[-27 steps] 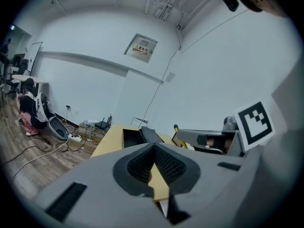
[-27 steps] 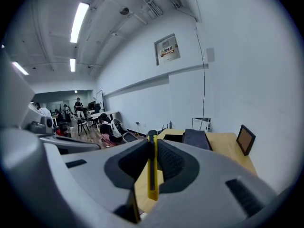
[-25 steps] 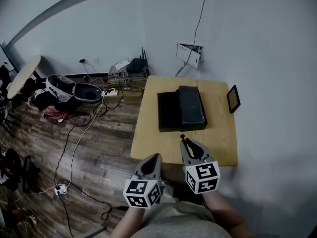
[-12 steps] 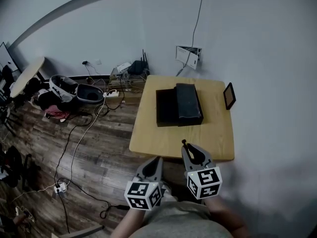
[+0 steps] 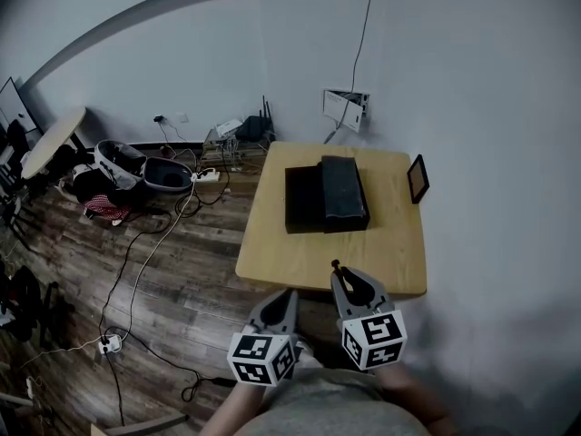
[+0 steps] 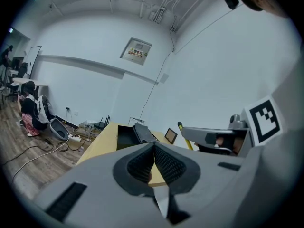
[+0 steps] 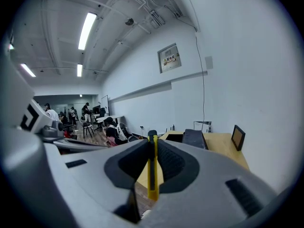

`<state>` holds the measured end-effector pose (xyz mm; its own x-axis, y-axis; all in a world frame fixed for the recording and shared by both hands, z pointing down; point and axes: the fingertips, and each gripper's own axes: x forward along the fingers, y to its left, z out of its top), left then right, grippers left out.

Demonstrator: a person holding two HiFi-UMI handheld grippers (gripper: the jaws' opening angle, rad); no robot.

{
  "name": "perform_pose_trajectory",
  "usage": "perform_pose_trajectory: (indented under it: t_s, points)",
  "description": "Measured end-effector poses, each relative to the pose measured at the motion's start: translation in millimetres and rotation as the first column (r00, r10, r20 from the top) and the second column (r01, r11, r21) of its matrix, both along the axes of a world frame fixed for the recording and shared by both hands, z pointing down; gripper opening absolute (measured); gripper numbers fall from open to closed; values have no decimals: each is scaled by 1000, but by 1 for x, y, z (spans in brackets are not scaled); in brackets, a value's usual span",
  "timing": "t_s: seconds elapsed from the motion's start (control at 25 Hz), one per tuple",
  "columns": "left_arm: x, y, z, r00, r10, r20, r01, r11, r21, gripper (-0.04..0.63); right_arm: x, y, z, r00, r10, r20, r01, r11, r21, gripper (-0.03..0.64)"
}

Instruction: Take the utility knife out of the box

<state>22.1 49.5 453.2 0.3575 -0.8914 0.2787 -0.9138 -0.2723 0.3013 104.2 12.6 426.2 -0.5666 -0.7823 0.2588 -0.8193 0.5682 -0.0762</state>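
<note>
The room has grey walls and a wooden floor with many cables, and a light wooden counter point(image 5: 272, 254) stands against the wall with an open black box point(image 5: 305, 200) on its far half. Both grippers hang near the person's body, at the near edge of the counter and well apart from the box. The right gripper point(image 5: 343, 280) is closed on the yellow utility knife point(image 7: 152, 167): the knife sits between the pads, its long axis lies along the jaws, and its dark tip sticks out past them toward the box. So the knife is already out of the box, which lies straight ahead of this gripper, across the bare wood. The left gripper point(image 5: 283, 300) has its jaws pressed together with nothing between them, and it hangs just beside the right one, a little further from the counter. We judge that the taking-out is nearly finished; if the knife must be put down, the right hand is the nearer one to the free wood in front of the box.
</note>
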Motion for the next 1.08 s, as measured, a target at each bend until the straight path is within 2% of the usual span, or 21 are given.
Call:
perform_pose_trajectory:
  t_s: [1.08]
  points:
    - [4,-8,-7,1000,-2,0,2,1000,9,5,1,-2,-6,1000,-4,24,4,1000,13,51]
